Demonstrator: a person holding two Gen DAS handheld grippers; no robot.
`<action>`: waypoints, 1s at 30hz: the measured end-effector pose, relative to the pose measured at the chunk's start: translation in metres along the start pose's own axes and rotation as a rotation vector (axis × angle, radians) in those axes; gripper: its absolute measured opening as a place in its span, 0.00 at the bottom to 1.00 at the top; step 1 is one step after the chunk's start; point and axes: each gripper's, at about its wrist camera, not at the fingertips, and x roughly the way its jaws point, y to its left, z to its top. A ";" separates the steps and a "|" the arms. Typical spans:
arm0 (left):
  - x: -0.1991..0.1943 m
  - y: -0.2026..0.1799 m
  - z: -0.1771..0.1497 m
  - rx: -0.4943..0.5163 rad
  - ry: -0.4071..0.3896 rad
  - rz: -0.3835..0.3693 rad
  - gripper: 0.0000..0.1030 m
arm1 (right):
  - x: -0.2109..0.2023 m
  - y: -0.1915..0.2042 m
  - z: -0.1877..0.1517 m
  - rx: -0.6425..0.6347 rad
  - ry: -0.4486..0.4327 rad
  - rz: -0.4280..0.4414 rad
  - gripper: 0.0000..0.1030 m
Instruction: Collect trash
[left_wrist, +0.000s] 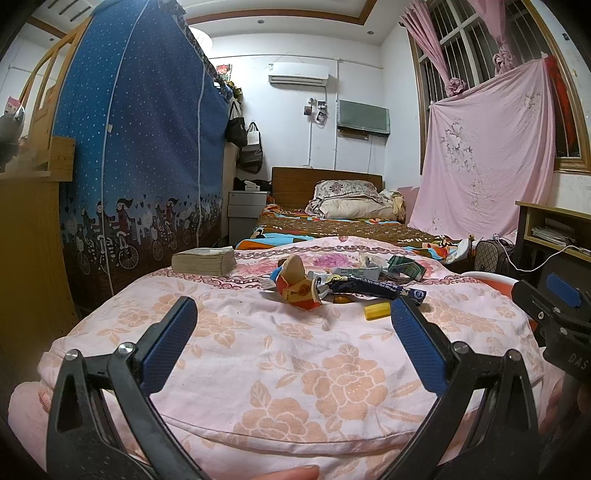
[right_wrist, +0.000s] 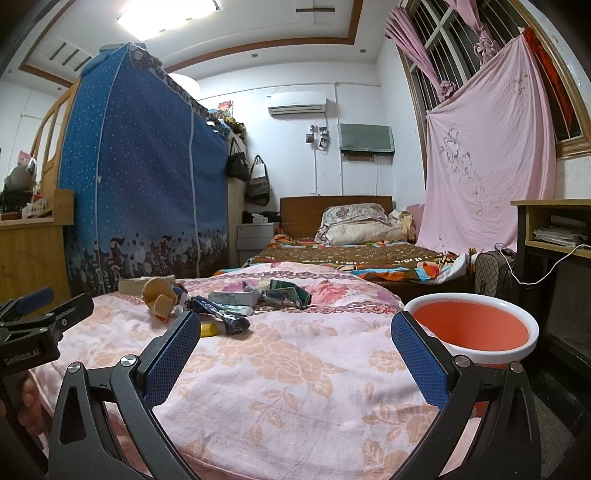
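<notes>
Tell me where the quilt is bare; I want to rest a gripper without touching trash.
Bare: the near stretch of quilt between the open grippers and the trash pile, and its right side toward the orange bucket. Crowded: around the yellow piece and wrappers.

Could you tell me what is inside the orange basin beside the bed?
The orange basin shows only its bare orange inner wall; no trash is visible in it. Its bottom is hidden behind the near white rim.
</notes>
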 end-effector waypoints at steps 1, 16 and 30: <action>0.000 0.001 0.000 -0.001 0.000 0.000 0.89 | 0.000 0.000 0.000 0.000 0.000 0.000 1.00; 0.000 -0.003 0.001 0.003 -0.001 0.000 0.89 | 0.000 0.001 0.000 0.001 -0.001 0.001 1.00; 0.000 -0.003 0.000 0.004 -0.001 0.001 0.89 | 0.000 0.001 0.000 0.001 -0.001 0.001 1.00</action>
